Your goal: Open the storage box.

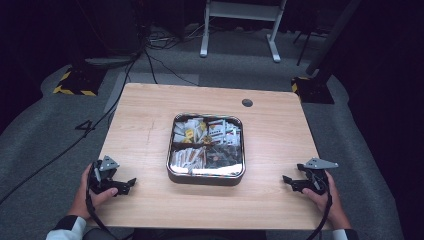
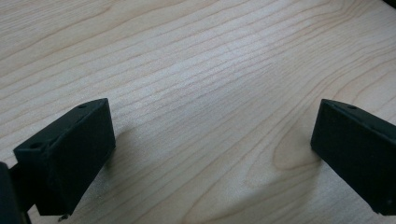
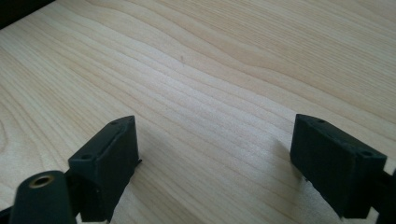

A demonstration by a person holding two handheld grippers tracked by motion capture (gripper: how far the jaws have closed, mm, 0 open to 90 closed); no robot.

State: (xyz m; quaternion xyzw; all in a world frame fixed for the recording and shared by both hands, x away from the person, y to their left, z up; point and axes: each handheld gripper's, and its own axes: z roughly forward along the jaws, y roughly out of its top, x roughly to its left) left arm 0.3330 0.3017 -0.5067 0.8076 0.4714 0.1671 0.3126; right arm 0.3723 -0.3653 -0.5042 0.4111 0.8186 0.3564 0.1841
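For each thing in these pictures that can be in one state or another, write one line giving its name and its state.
Left gripper: open, nothing between its jaws, low over the table.
Right gripper: open, nothing between its jaws, low over the table.
Metal tray: uncovered, flat on the table, its four compartments filled with small packets.
Packets: lying loose inside the tray, untouched.
Table: bare wood around the tray.

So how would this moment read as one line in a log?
left gripper: open, empty, near table edge | right gripper: open, empty | tray: centre, four compartments, filled, untouched
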